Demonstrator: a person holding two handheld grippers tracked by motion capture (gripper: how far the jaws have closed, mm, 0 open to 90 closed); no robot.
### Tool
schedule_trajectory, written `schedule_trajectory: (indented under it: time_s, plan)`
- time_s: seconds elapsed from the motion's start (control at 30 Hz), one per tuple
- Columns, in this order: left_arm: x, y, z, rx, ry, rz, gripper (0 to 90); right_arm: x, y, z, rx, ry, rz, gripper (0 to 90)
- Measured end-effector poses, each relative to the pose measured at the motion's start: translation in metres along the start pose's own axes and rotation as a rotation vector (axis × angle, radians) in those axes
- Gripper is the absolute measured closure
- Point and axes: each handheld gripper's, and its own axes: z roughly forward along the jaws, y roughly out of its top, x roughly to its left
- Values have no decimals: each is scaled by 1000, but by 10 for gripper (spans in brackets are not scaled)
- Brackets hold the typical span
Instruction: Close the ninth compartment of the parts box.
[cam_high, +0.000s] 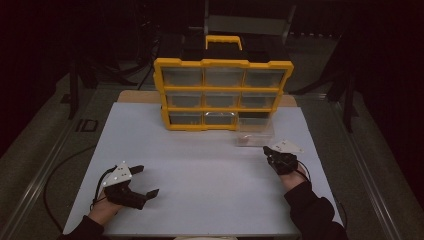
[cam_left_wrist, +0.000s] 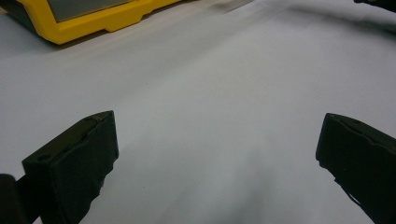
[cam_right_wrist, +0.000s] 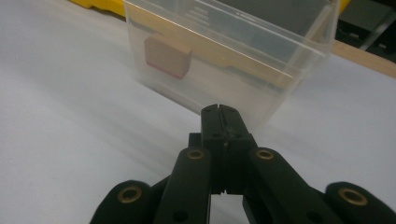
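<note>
- High view: a yellow organiser (cam_high: 222, 94) with three rows of clear drawers stands upright at the far middle of the white tabletop (cam_high: 200, 170); its bottom-right slot looks vacant.
- One clear drawer (cam_high: 255, 132) sits out on the tabletop just in front of that slot, with a small tan block (cam_high: 244, 140) inside, near its front wall.
- Right gripper view: the right gripper (cam_right_wrist: 219, 109) has its fingers pressed flat together with nothing between them, tips just short of the drawer's (cam_right_wrist: 224, 56) near wall; whether they touch it I cannot tell. The block (cam_right_wrist: 167, 57) shows through the plastic, resting on the drawer floor at the left.
- Left gripper view: the left gripper (cam_left_wrist: 215, 140) has its fingers spread wide over bare tabletop, holding nothing, well apart from the organiser's yellow corner (cam_left_wrist: 93, 18). From above it (cam_high: 142, 181) rests near the front left.
- Step in hand, as I read it: the block is in the drawer and the right gripper stands closed before it (a closed tip suits pushing).
- Next move, by my judgement: slide the drawer straight back into the vacant bottom-right slot. That calls for a square, low push at the middle of the front wall, so the drawer does not skew against the yellow frame or tip.
</note>
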Motion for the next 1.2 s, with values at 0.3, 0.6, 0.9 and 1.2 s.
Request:
schedule_trajectory:
  time_s: [0.3, 0.6, 0.9, 1.2]
  plan:
    - [0, 0, 0, 2, -1, 5, 0, -4, 3, 11, 7, -33, -20, 900]
    - [0, 0, 0, 2, 0, 6, 0, -6, 4, 19, 24, -28, 23, 900]
    - [0, 0, 0, 0, 2, 5, 0, -6, 7, 24, 34, -31, 35, 900]
    - [0, 0, 0, -1, 2, 5, 0, -8, 10, 28, 34, -22, 54, 900]
